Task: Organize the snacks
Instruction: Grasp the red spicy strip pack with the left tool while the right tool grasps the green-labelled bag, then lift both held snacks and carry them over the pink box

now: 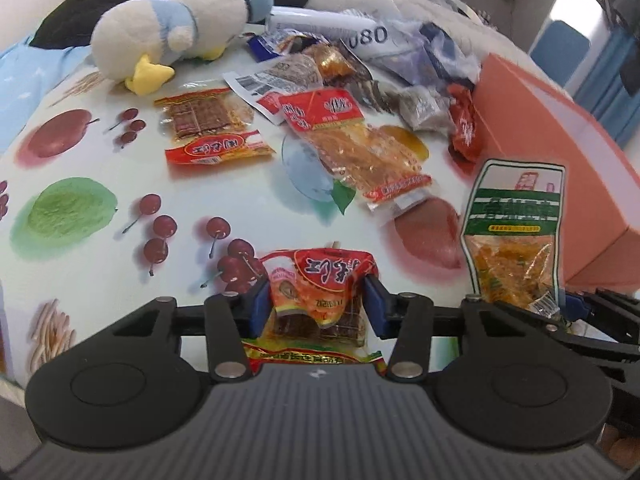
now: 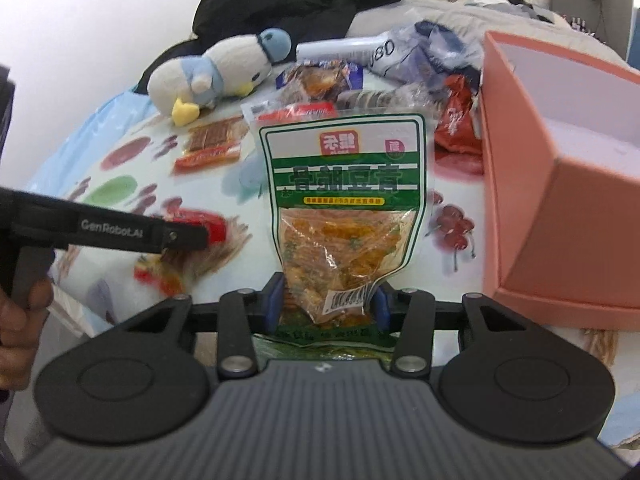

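Right wrist: green snack pouch point(image 2: 344, 200) in right claw point(image 2: 326, 304).

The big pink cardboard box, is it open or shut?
Open. The big pink cardboard box has no lid on top, and the right wrist view looks straight down at its pale inner walls and floor.

On the surface point(image 1: 100, 240), loose snack packets point(image 1: 216, 132) lie in the middle, the plush duck point(image 1: 160, 28) behind them to the left, the open box point(image 2: 560, 184) at the right edge, and a heap of wrappers point(image 1: 420, 64) between duck and box.
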